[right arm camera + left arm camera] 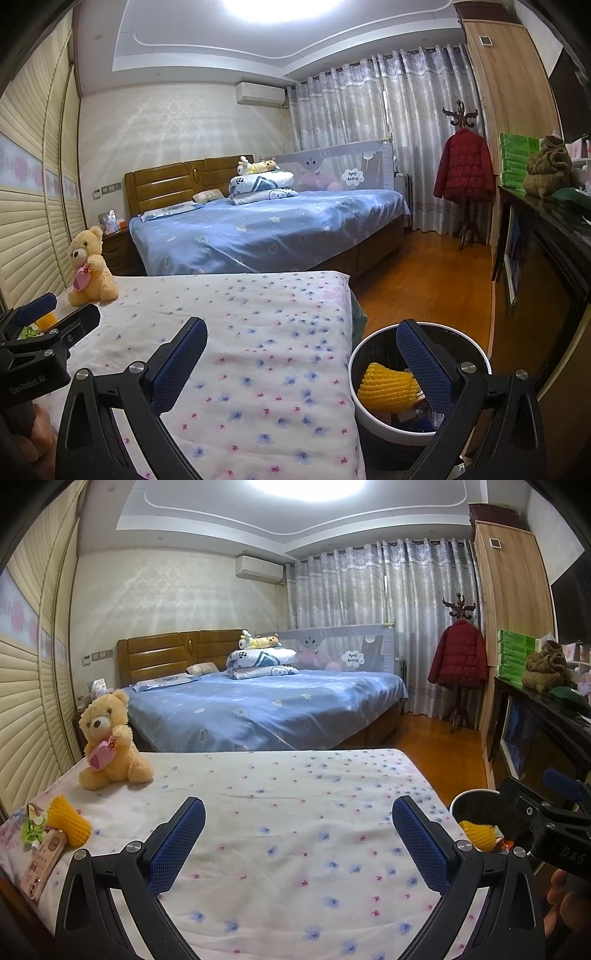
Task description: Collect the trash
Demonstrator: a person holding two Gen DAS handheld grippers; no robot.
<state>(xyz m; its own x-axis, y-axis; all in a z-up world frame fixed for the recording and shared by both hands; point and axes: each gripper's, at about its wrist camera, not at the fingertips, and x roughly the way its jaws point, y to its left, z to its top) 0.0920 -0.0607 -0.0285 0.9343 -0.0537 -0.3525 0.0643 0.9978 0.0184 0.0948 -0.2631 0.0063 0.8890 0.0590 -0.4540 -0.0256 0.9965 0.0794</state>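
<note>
A yellow foam fruit net [68, 819], a green wrapper [31, 827] and a pink carton [40, 860] lie at the left edge of the flowered bed [295, 812]. My left gripper [297, 845] is open and empty above the bed, right of that trash. A white trash bin [369, 410] stands on the floor at the bed's right side; it holds another yellow foam net [388, 386] and other scraps. My right gripper [303, 365] is open and empty, its right finger over the bin. The bin also shows in the left wrist view [476, 805].
A teddy bear [109, 746] sits on the bed's far left corner. A blue bed [266, 709] stands behind. A dark cabinet [546, 251] runs along the right, a coat stand with a red jacket [463, 170] beyond. Wooden floor [424, 280] lies between.
</note>
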